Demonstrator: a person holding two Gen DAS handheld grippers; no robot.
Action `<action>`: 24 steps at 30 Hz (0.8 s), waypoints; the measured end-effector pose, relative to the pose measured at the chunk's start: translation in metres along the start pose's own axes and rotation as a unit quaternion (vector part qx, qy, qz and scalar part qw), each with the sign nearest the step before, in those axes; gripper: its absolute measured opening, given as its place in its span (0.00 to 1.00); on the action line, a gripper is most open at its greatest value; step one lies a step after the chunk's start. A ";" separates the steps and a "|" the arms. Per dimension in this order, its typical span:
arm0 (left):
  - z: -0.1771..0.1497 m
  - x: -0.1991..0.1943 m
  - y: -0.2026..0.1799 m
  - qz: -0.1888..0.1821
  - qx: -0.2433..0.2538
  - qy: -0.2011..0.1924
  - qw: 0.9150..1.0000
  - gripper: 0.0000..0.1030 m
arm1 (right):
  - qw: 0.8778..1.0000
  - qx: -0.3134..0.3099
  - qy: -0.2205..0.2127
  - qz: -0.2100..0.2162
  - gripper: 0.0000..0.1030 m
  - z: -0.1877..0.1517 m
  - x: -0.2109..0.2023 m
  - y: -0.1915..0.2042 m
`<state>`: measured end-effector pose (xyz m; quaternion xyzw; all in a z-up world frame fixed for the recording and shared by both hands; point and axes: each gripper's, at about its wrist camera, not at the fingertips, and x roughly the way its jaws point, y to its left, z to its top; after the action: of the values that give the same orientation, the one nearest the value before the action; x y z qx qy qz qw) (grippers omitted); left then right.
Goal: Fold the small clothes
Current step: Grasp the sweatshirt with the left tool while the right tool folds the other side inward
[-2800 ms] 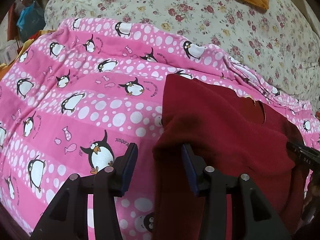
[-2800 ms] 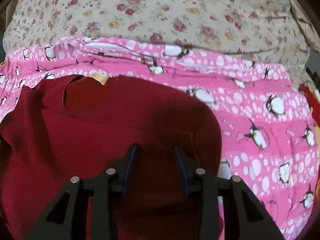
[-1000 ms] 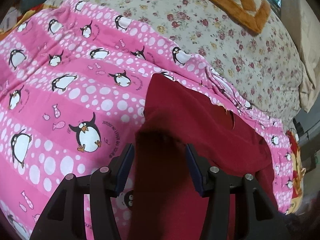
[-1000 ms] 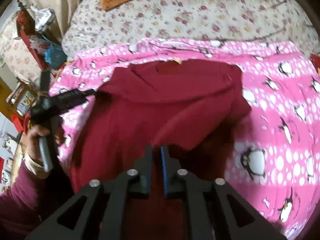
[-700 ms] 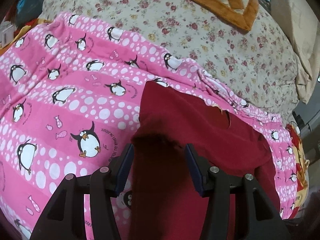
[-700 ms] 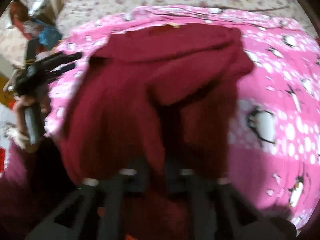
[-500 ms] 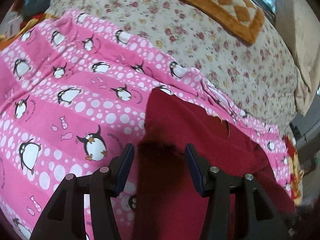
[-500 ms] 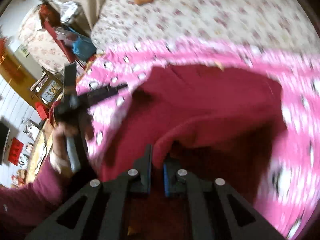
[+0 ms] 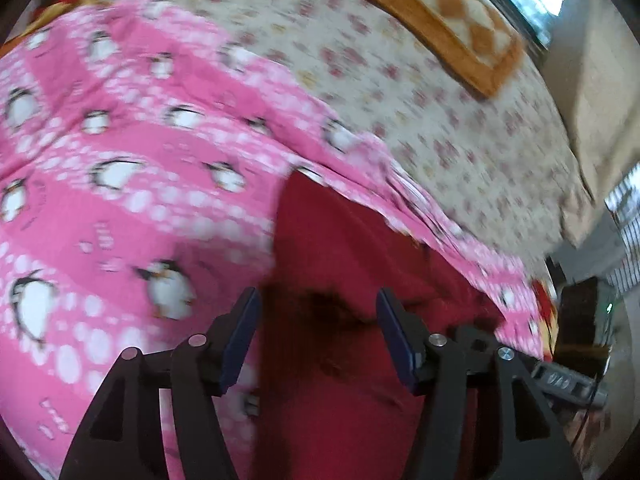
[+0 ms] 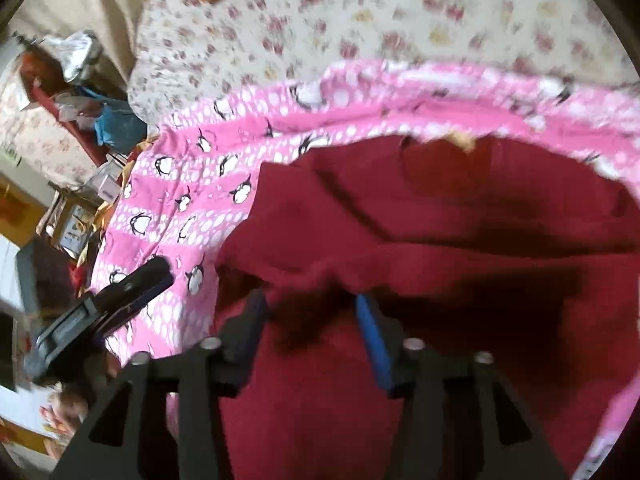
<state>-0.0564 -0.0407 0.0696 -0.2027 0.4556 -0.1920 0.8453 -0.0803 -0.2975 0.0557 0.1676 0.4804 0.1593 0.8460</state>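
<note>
Dark red garment [image 10: 460, 216] lies on the pink penguin blanket [image 9: 120, 184] over the bed. Both the left claw [image 9: 318, 312] and the right claw [image 10: 310, 312] are spreading, cloth between their pads, unpinched.

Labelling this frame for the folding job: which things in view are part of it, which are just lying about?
In the job:
- dark red garment
- left claw, opening
- right claw, opening
- pink penguin blanket under the garment

Lying about:
- floral bedcover
- orange checked cushion
- bedside clutter

A pink penguin blanket [image 9: 132, 184] overlaps a floral bedspread [image 9: 400, 92] bearing an orange checked cushion [image 9: 436, 20].
</note>
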 end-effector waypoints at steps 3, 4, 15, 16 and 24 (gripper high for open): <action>-0.010 0.006 -0.027 0.009 0.072 0.015 0.997 0.39 | 0.999 0.003 -0.024 -0.027 0.59 -0.007 -0.038 -0.018; -0.013 0.006 -0.032 0.021 0.090 0.012 0.996 0.39 | 0.999 0.006 -0.027 -0.030 0.59 -0.010 -0.048 -0.025; -0.004 -0.024 -0.028 -0.064 0.079 -0.042 0.994 0.62 | 0.997 0.077 -0.027 -0.013 0.61 -0.045 -0.056 -0.086; -0.004 -0.022 -0.026 -0.053 0.077 -0.047 0.995 0.62 | 0.997 0.072 -0.025 -0.011 0.61 -0.044 -0.051 -0.085; -0.019 -0.007 -0.045 -0.047 0.164 0.016 0.985 0.62 | 0.997 0.070 -0.036 -0.001 0.61 -0.044 -0.049 -0.091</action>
<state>-0.0823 -0.0781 0.0887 -0.0796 0.4211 -0.3071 0.8497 -0.1323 -0.3943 0.0323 0.2318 0.4600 0.1177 0.8490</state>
